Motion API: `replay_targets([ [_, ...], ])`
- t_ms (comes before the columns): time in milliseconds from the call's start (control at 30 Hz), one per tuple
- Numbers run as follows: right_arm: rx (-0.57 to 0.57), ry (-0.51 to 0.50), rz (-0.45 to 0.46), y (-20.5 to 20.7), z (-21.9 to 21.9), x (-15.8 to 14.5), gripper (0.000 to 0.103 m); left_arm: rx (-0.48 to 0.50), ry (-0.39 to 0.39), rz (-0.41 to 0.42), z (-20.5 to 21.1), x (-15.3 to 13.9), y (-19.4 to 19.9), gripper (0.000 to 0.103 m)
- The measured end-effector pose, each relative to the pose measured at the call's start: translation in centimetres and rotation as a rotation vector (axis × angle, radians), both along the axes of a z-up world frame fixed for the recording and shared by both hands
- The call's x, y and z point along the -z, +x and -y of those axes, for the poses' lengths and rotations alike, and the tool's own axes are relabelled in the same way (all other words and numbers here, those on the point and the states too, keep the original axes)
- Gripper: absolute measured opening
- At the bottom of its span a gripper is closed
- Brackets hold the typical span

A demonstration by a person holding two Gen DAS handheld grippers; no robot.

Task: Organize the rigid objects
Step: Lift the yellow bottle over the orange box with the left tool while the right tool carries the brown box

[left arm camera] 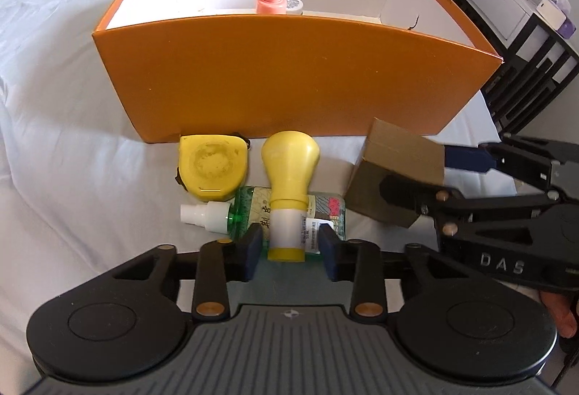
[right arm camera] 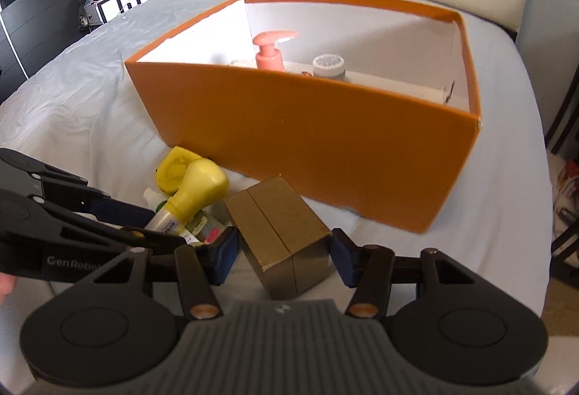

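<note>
Setting: a bed (left arm camera: 72, 105) carries the orange bin (left arm camera: 289, 76); loose items lie in front of its near wall.
Left claw (left arm camera: 291, 243): open; pads flank the tube (left arm camera: 287, 214) at its lower body, a gap visible on both sides, no pressure.
Tube: yellow bulb cap toward the bin, long axis in line with the left claw, resting across the green bottle (left arm camera: 249, 210).
Right claw (right arm camera: 284, 255): open around the box (right arm camera: 278, 232); right pad at or just beside a box edge, left pad apart from it.
Box: brown carton, tilted, between the jaws, just before the bin.
Nearer hand: left for the tube, right for the box.
Next move, judged: close each claw, lift, carry forward over the near wall.
Risk, judged: the tube may roll off the bottle.
Bin contents: pink pump (right arm camera: 269, 51) and a jar (right arm camera: 328, 66), upright.
</note>
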State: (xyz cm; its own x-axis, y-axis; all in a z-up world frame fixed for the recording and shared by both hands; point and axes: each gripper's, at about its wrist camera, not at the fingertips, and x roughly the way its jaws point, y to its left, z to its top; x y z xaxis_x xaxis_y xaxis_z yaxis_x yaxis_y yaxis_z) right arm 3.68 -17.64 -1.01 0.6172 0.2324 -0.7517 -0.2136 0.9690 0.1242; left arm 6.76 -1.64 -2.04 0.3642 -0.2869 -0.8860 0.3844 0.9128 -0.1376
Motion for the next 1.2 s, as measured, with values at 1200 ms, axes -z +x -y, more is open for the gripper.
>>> replay_targets([
  [1200, 0.139, 0.278, 0.247, -1.7, 4.7, -8.3, 0.046, -0.042, -0.311, 0.372, -1.3, -11.8, 0.9, 0.024],
])
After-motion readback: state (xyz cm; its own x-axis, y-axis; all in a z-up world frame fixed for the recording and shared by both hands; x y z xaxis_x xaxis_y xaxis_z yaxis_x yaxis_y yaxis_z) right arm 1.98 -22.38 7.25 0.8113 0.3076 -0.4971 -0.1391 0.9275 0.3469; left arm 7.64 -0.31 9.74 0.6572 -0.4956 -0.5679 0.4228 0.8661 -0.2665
